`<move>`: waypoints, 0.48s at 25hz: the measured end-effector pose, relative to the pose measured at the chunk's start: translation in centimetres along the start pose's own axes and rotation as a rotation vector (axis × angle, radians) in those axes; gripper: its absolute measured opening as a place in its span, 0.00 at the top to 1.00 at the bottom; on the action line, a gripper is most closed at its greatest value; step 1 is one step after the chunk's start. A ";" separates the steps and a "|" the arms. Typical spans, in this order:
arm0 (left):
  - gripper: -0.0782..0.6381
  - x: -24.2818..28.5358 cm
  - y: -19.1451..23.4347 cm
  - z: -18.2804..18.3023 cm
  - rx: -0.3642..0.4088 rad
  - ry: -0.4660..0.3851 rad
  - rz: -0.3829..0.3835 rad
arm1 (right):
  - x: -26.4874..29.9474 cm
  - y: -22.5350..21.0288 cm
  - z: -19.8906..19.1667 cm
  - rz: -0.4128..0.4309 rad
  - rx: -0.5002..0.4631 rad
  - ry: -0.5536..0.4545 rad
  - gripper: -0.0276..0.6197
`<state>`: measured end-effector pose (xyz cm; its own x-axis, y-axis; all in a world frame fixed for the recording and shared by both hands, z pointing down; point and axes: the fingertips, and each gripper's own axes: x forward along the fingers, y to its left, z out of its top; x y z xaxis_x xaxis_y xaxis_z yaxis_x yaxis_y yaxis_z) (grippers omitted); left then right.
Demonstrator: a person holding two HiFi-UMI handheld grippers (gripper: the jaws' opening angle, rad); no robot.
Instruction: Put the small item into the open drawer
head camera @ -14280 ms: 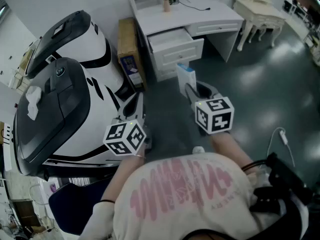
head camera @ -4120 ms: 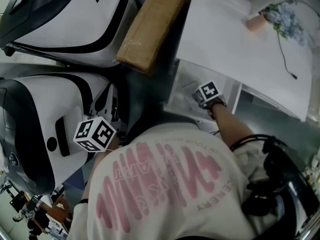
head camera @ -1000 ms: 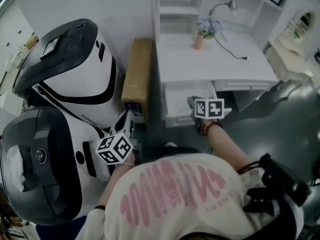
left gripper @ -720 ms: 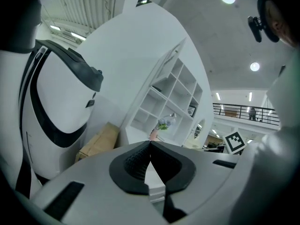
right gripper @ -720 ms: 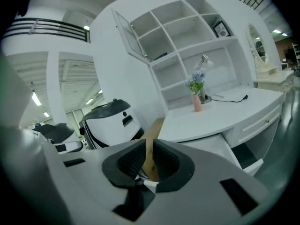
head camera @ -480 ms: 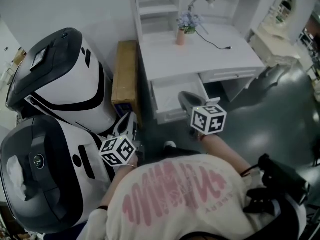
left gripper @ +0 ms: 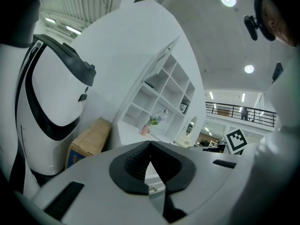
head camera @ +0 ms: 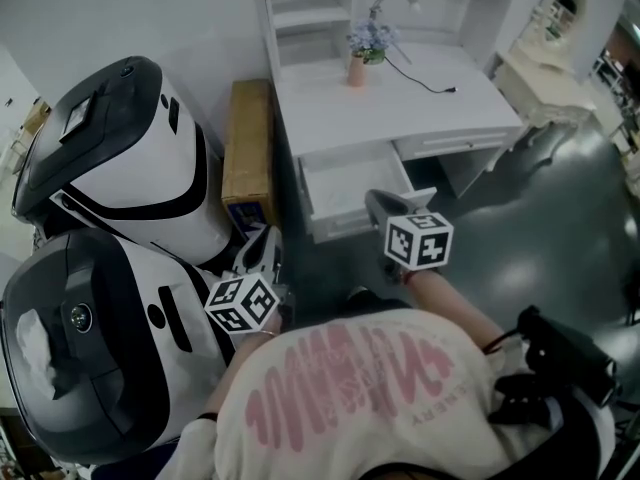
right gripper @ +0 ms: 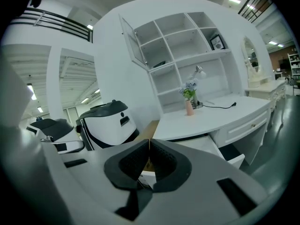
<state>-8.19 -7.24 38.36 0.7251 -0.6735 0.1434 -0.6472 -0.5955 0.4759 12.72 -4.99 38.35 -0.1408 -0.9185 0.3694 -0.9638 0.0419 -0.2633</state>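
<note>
At the far left stand two big white-and-black machines. The upper machine [head camera: 110, 158] shows whole, while the lower machine [head camera: 80, 348] is cut off by the frame edge. The left tool [head camera: 266, 244] lies beside the flank of the lower machine and points up-frame toward the cardboard box [head camera: 248, 153]. That box stands between the machines and the white bench [head camera: 400, 103]. The marker cube hides the left hand, and only a bare forearm shows, running back to the pale shirt [head camera: 350, 398]. In the left gripper view this tool's jaws are clenched tip to tip, with nothing in them.

In the middle, the drawer [head camera: 340, 230] is pulled out from under the bench's left half. In the head view its inside is a pale blank. In the right gripper view the tool's own body covers most of it. The small item cannot be made out in any view, so I cannot tell where it lies.

The right tool [head camera: 378, 200] sits by the drawer's right front corner; contact cannot be judged. Its jaws have just been closing and now meet, empty. The cube covers most of the right hand. A banded wrist and an outstretched forearm show, and the tool is tipped slightly downward.

Further right, a vase [head camera: 357, 68] of flowers stands at the back of the bench. Dark gear [head camera: 550, 368] at the lower right is too murky to identify.
</note>
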 end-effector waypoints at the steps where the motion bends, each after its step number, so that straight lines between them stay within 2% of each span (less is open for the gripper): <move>1: 0.85 -0.1 0.1 -0.1 -0.005 0.001 0.004 | 0.0 -0.1 -0.2 -0.005 0.000 0.004 0.92; 8: 0.85 0.0 0.2 -0.8 -0.024 0.002 0.008 | -0.6 -1.6 -0.8 -0.040 0.037 0.014 0.92; 12: 0.85 0.3 -0.4 -0.7 -0.018 -0.002 -0.004 | -1.2 -2.0 -0.6 -0.054 0.024 -0.005 0.92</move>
<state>-7.50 -6.92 38.80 0.7274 -0.6719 0.1395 -0.6398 -0.5905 0.4918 14.68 -3.74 38.93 -0.0878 -0.9211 0.3793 -0.9642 -0.0170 -0.2645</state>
